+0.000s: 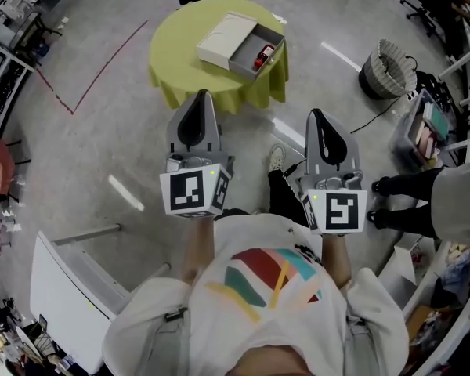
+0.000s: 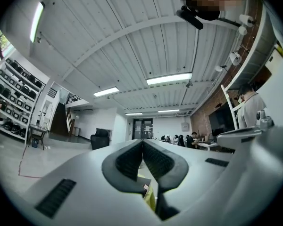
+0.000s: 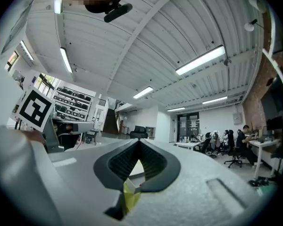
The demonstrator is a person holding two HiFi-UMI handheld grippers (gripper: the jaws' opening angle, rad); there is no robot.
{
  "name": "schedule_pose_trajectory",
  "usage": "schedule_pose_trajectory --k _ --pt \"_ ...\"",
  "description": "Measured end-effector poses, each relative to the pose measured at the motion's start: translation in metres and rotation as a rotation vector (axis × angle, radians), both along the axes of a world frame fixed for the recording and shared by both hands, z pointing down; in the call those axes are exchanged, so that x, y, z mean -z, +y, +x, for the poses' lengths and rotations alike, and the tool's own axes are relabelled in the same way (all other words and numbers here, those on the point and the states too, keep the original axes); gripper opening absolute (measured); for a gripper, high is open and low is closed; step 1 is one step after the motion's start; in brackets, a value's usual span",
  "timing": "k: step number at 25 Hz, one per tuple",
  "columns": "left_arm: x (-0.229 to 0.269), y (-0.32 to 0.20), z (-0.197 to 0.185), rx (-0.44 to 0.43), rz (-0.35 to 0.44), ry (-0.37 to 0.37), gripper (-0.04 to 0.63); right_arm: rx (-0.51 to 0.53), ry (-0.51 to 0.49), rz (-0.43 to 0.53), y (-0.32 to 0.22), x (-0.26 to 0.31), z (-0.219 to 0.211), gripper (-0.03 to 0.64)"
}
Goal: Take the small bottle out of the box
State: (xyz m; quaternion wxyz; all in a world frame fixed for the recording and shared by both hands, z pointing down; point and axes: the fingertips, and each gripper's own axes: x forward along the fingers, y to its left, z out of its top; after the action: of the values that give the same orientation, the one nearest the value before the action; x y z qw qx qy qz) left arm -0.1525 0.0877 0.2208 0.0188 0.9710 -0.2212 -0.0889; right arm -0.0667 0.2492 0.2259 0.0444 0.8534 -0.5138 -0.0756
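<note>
Hovering level, left gripper [image 1: 203, 94] and right gripper [image 1: 315, 113] face the box [image 1: 225, 41].

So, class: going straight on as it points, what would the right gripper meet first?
Probably the open box on the yellow table, straight ahead; nothing stands between, but depth is unclear.

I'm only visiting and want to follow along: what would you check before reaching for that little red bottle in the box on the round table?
1. Box open: ok, it is slid open on the table.
2. Small bottle in sight: ok, it lies in the open part of the box.
3. Left gripper free: ok, jaws together, nothing between them.
4. Right gripper free: ok, jaws together, nothing between them.
5. Jaws ready to grab: not ok, both grippers are shut.
6. Grippers at the box: not ok, both are short of the table.
</note>
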Motion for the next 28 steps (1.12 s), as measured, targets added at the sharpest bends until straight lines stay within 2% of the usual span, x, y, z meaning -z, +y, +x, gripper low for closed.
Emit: schedule_pose_trajectory --k 5,9,12,22,28 --pt "-0.01 -0.011 0.029 0.028 0.014 -0.026 0.015 0.024 -0.003 0.016 -0.016 -0.009 0.029 0.003" --pt "-0.003 -0.023 0.06 0.078 0.07 -0.048 0.014 0.028 -0.058 0.026 -0.026 -0.016 0.069 0.003" --pt "0.008 -0.033 0.086 0.098 0.107 -0.03 0.015 0.04 -0.082 0.036 -0.042 -0.02 0.103 0.003" --pt "0.011 -0.103 0.186 0.152 0.131 -0.057 0.015 0.115 -0.02 -0.025 -0.132 -0.011 0.198 0.003" --pt "-0.021 -0.153 0.242 0.199 0.08 -0.076 0.015 0.162 -0.016 -0.094 -0.175 -0.024 0.257 0.003"
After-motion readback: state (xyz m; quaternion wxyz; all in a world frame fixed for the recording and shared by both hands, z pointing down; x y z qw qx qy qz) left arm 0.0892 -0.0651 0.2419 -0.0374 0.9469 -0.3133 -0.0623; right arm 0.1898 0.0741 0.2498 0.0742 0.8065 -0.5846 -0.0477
